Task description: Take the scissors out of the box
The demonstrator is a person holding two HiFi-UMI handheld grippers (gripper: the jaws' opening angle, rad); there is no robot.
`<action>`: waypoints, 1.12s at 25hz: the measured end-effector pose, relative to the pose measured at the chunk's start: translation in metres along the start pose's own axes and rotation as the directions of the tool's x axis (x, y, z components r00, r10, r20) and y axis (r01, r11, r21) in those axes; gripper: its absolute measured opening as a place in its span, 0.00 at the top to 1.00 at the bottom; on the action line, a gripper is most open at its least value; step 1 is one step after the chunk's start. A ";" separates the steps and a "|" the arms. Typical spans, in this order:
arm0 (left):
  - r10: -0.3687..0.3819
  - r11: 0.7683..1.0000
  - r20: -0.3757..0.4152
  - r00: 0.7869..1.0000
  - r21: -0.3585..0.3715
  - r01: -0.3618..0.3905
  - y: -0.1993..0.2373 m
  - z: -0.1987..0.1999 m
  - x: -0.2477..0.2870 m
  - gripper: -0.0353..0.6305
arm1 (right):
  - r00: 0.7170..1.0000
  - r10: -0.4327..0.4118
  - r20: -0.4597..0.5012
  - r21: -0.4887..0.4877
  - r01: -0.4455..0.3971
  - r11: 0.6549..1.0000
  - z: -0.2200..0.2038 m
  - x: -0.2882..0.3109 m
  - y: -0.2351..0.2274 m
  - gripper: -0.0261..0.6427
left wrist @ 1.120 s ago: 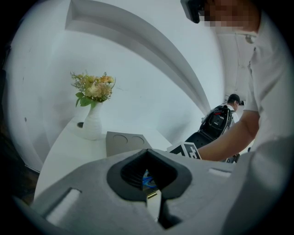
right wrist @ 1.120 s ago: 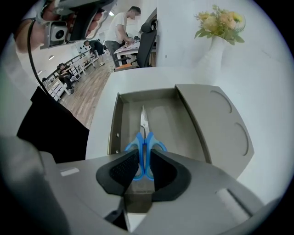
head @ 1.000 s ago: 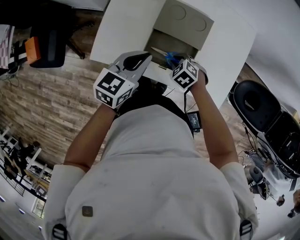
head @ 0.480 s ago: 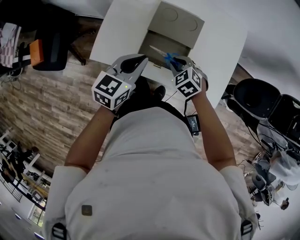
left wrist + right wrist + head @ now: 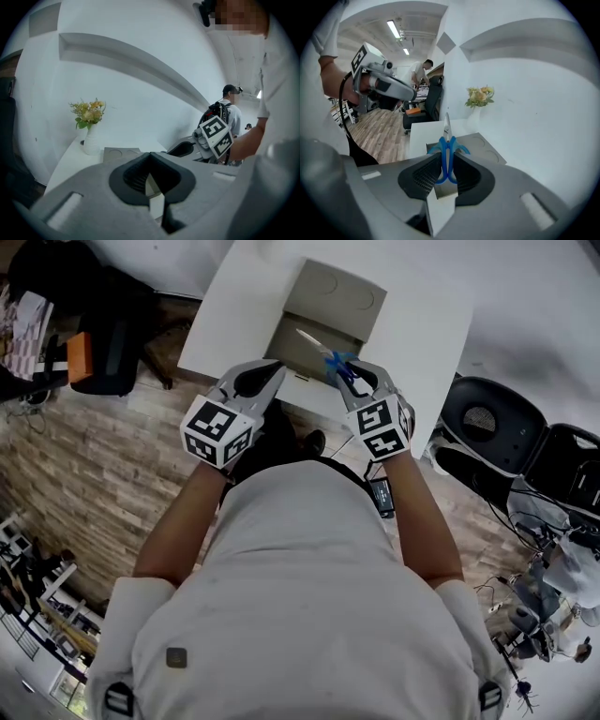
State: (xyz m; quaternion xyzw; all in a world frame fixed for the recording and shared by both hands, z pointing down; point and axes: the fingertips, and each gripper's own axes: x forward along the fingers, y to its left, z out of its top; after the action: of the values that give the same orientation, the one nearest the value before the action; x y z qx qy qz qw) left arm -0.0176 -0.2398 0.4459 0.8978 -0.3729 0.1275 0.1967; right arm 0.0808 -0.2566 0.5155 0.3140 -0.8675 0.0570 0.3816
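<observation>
Right gripper view, nearest first: our right tongs (image 5: 446, 155) pinch the blue handles of the scissors (image 5: 447, 138), whose long axis runs straight out along the tongs, blades pointing up the frame, away from us. Beyond them the open box (image 5: 487, 151) lies on the white bench (image 5: 418, 135), so we judge the scissors are above its mouth, not yet clear of it. Our left tongs (image 5: 150, 157), tips pressed together on nothing, hang beside; the right hand is the one to carry them aside
</observation>
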 end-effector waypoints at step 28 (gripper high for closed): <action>-0.007 0.995 0.124 0.992 0.104 -0.006 -0.075 0.033 -0.113 0.94 | 0.929 -0.182 0.321 0.153 0.138 0.978 0.054 -0.143 0.058 0.81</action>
State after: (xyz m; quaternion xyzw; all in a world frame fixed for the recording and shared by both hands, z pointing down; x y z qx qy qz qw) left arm -0.0394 -0.1362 0.3552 0.9131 -0.3769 0.0907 0.1262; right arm 0.0862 -0.1564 0.3859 0.4126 -0.8856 0.0273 0.2117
